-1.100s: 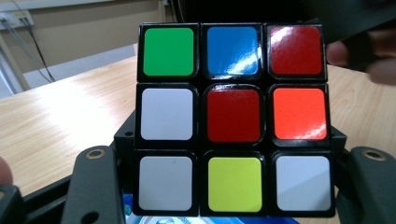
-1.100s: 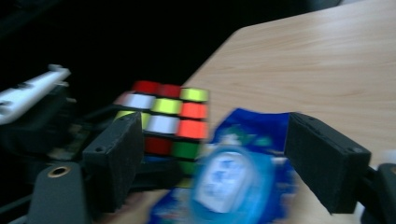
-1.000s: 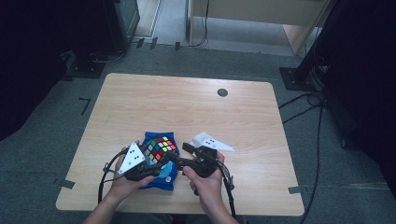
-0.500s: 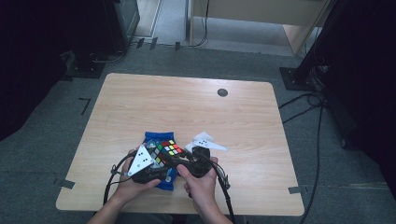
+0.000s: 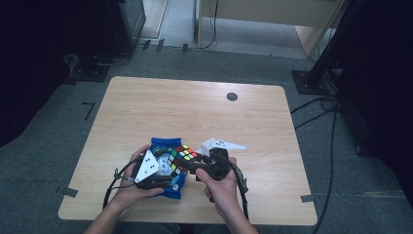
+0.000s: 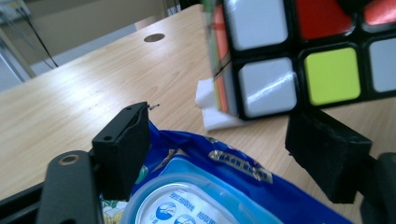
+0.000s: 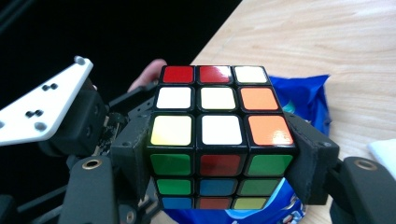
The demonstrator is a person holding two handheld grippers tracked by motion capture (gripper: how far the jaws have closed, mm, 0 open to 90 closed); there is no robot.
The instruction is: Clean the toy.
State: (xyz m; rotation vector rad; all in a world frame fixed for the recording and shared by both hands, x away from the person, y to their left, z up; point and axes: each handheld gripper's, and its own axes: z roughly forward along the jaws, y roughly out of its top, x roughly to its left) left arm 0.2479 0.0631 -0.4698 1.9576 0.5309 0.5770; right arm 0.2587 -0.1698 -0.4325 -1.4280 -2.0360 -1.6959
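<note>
Grey carpet and dark equipment stands ring the light wooden desk (image 5: 195, 112), with a small dark round disc (image 5: 232, 96) set in the desktop near its far edge.

Your right gripper (image 7: 219, 158) is clamped on the multicoloured puzzle cube with black edges (image 7: 219, 140): both black pads press the cube's sides. Its jaws closed further within the last second and now sit firm against it. In the high view the cube (image 5: 181, 157) is held near the front of the desk, between your two hands, above the blue plastic wipes packet (image 5: 165, 146).

Your left gripper (image 6: 224, 149) is released. Its jaws have just been opening, and nothing is pinched between them. In the left gripper view the cube (image 6: 299, 51) hangs ahead of and above the pads, clear of both, and the blue packet (image 6: 219, 186) with its pale round lid lies below the jaws.

Just right of the cube, a white flat piece (image 5: 221, 145) lies on the desk; what it is, you cannot tell. In the left gripper view, white foam-like pieces (image 6: 210, 107) show on the wood behind the cube.

Your left hand (image 5: 134, 187) and right hand (image 5: 221, 187) hold the grippers close together, their cables trailing off the front of the desk.
</note>
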